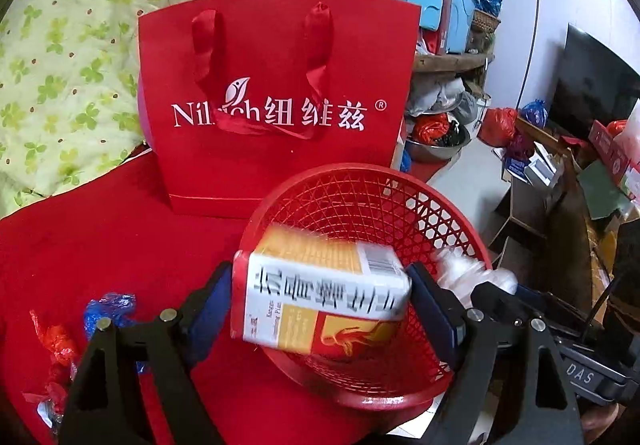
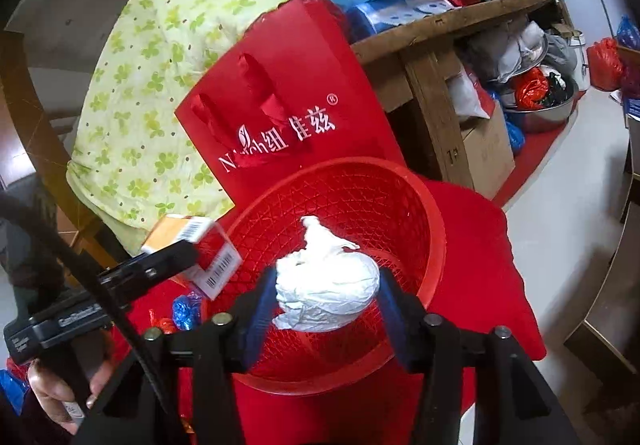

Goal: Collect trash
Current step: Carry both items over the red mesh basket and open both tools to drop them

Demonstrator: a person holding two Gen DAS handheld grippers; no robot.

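left wrist: left gripper (image 1: 322, 299) clamped wide on carton (image 1: 320, 293), over near rim of red basket (image 1: 404, 201); gift bag (image 1: 276, 105) behind basket | right wrist: right gripper (image 2: 326, 295) part-open around white wad (image 2: 328, 295), over basket; pad contact unclear
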